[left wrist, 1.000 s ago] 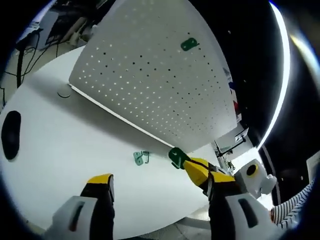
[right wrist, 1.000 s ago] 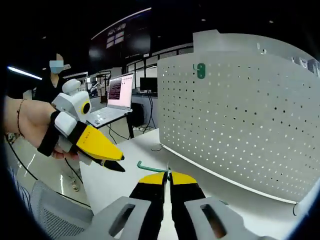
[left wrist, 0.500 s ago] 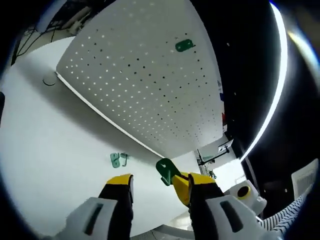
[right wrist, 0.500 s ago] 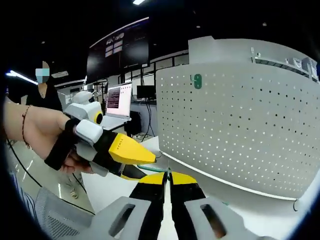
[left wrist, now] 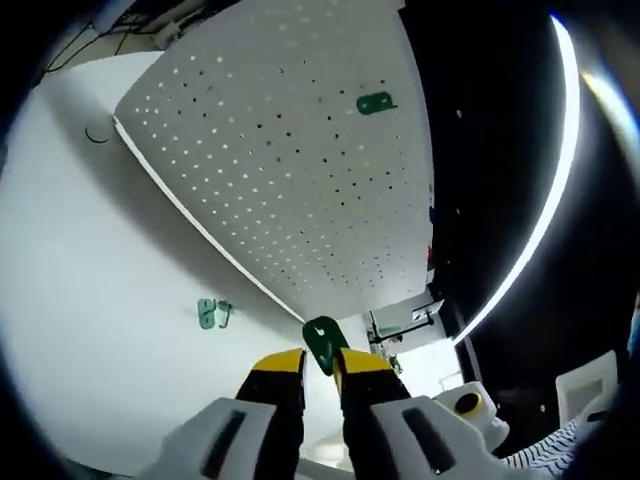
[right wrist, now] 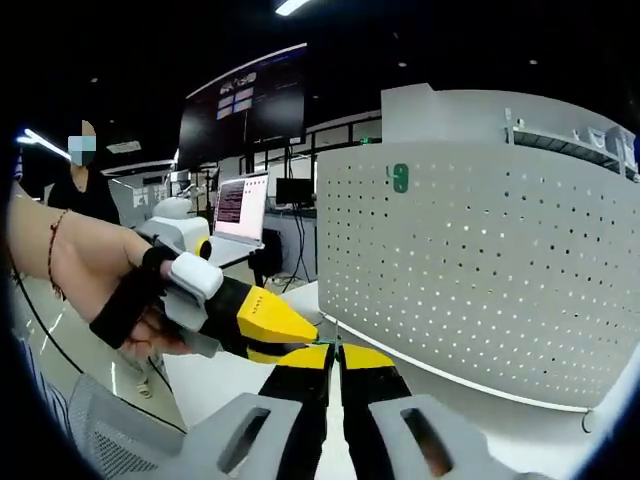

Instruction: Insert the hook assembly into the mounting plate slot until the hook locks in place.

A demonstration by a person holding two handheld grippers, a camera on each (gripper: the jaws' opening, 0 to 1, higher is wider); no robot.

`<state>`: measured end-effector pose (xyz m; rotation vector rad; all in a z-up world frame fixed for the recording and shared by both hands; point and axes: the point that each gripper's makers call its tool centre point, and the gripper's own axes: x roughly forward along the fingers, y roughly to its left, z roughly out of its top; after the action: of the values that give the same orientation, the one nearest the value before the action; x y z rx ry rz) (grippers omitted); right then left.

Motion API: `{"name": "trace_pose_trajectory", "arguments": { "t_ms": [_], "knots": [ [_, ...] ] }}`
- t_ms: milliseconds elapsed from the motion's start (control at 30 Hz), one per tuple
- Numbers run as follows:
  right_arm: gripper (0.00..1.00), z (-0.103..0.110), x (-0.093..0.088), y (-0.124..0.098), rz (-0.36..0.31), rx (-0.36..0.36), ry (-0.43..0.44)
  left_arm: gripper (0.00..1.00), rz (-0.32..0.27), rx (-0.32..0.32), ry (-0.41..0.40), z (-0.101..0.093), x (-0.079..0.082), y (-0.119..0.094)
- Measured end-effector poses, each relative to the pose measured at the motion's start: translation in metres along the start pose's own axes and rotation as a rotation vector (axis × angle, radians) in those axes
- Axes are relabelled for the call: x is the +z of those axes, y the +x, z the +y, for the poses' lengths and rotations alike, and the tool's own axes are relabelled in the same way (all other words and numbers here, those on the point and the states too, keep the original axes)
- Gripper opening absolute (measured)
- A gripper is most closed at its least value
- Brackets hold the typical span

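Observation:
A green hook assembly is held up in the air in front of the white pegboard mounting plate. My left gripper has its yellow jaws pressed onto both sides of the hook's flat green tab. In the right gripper view my right gripper is shut on the same hook assembly, of which a thin green edge shows. The left gripper, held in a hand, meets it from the left. A green piece sits high on the plate, and it also shows in the right gripper view.
A second green hook lies on the white table just before the plate's lower edge. An open laptop stands on a desk behind, and a person is at the far left.
My left gripper's jaws have narrowed from wide open to closed on the green hook that the right gripper holds. The left gripper has moved in against the right gripper's tips.

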<state>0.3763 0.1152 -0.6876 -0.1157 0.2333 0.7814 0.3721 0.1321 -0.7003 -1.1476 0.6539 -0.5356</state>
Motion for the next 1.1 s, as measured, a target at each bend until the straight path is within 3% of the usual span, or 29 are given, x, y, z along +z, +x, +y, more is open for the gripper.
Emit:
{"name": "trace_pose_trajectory", "arguments": {
  "t_ms": [367, 733, 933, 1100],
  "knots": [
    [0.00, -0.002, 0.004, -0.001, -0.019, -0.002, -0.003, 0.05, -0.008, -0.050, -0.076, -0.007, 0.002, 0.005],
    [0.00, -0.005, 0.004, -0.005, -0.042, -0.011, -0.029, 0.02, -0.001, -0.069, -0.062, -0.012, -0.001, 0.009],
    [0.00, -0.003, 0.004, -0.005, -0.043, -0.013, -0.042, 0.01, -0.009, -0.063, -0.024, -0.013, -0.002, 0.008],
    [0.00, -0.002, 0.003, -0.004, -0.035, -0.004, -0.032, 0.01, -0.004, -0.034, 0.085, -0.014, 0.000, 0.007]
  ]
}}
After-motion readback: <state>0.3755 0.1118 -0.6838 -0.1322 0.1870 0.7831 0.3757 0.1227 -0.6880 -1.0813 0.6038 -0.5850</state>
